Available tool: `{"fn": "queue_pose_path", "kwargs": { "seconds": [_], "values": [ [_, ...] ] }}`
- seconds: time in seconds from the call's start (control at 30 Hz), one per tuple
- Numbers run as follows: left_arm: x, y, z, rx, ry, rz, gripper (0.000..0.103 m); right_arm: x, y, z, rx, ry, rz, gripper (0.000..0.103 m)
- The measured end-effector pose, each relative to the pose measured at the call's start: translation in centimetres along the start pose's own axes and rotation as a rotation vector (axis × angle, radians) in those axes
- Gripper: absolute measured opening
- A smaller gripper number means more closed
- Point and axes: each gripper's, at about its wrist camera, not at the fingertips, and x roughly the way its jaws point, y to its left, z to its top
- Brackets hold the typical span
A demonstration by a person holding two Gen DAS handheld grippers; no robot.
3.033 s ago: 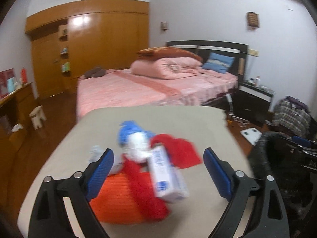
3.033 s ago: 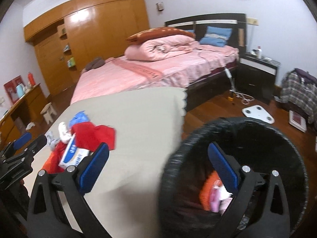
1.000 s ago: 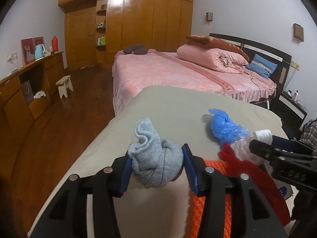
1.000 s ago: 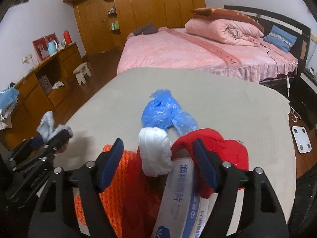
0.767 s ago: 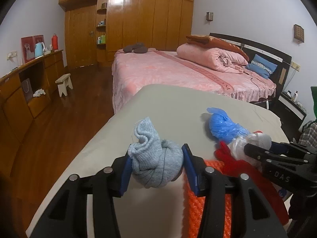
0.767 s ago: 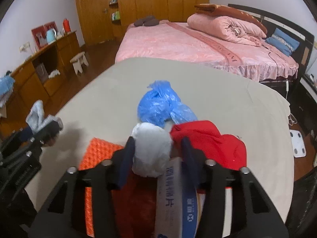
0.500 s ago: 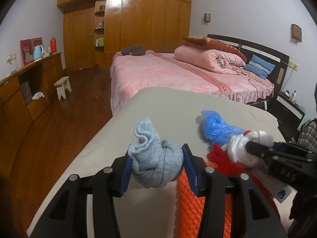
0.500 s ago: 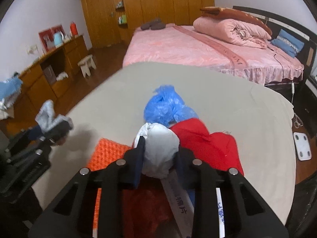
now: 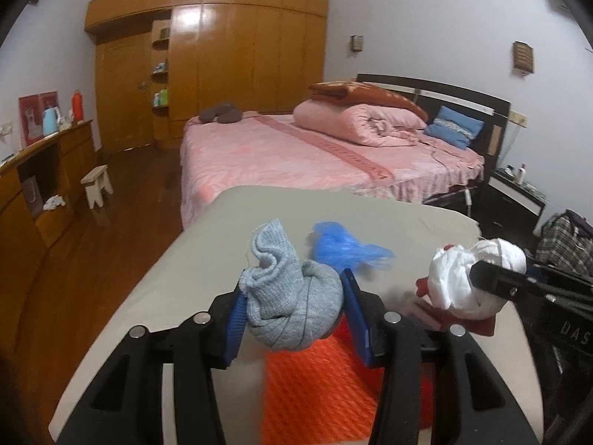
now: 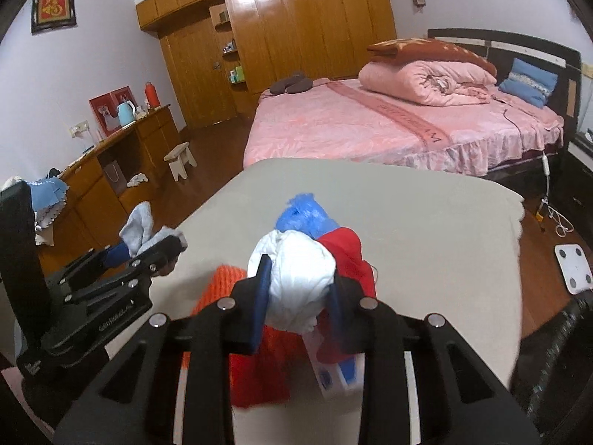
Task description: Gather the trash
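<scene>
My left gripper [image 9: 294, 306] is shut on a balled grey sock [image 9: 289, 296] and holds it above the beige table [image 9: 229, 230]. It also shows at the left of the right wrist view [image 10: 148, 244]. My right gripper [image 10: 296, 289] is shut on a white crumpled wad [image 10: 296, 278], lifted off the pile; the wad shows in the left wrist view [image 9: 467, 278]. On the table lie a blue plastic bag [image 9: 344, 250], a red cloth [image 10: 348, 256], an orange knit cloth [image 9: 315, 382] and a white and blue box [image 10: 333, 371].
A black bin's rim [image 10: 556, 363] stands off the table's right side. A pink bed [image 10: 389, 122] lies beyond the table, with a wooden wardrobe [image 10: 296, 37] behind and a wooden sideboard [image 10: 111, 170] at the left. A white scale [image 10: 576, 267] lies on the floor.
The right gripper closed on the white wad and lifted it off the pile. The left gripper keeps the grey sock and has risen a little and swung right.
</scene>
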Motion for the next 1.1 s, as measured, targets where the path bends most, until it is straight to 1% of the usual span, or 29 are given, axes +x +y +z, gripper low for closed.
{"fn": "queue_pose_path", "kwargs": {
  "seconds": [0.1,0.2,0.37,0.5,0.53,0.6,0.73,0.77,0.8,1.03,1.1],
  "values": [
    [-0.5,-1.5,-0.5,0.01,0.005,-0.03,0.047,-0.9,-1.1,-1.3,0.01,0.014,-0.017,0.027],
    [-0.3,-3.1,-1.1,0.027,0.02,-0.058,0.047,-1.2,-2.6,-2.6,0.025,0.036,-0.053,0.027],
    [0.1,-5.0,-2.0,0.052,0.044,-0.087,0.047,-0.7,-5.0,-4.4,0.064,0.07,-0.099,0.028],
    [0.4,-5.8,-2.6,0.062,0.054,-0.097,0.047,0.1,-6.3,-5.9,0.089,0.102,-0.124,0.032],
    [0.5,-5.9,-2.7,0.064,0.056,-0.096,0.047,0.2,-6.5,-6.2,0.09,0.106,-0.133,0.034],
    [0.4,-5.9,-2.9,0.065,0.058,-0.095,0.047,0.3,-6.7,-6.4,0.09,0.116,-0.141,0.048],
    [0.5,-5.8,-3.0,0.062,0.064,-0.091,0.047,-0.3,-6.8,-7.0,0.078,0.112,-0.172,0.065],
    [0.4,-5.7,-3.1,0.06,0.065,-0.091,0.047,-0.6,-6.8,-7.1,0.073,0.106,-0.182,0.07],
    [0.4,-5.7,-3.2,0.06,0.066,-0.091,0.047,-0.9,-6.7,-7.2,0.067,0.101,-0.191,0.072],
    [-0.4,-5.8,-4.3,0.081,0.073,-0.098,0.047,-4.0,-6.5,-8.0,0.043,0.059,-0.236,0.073],
    [-0.6,-5.8,-4.6,0.08,0.076,-0.099,0.047,-4.9,-6.3,-8.3,0.042,0.052,-0.233,0.074]
  ]
}}
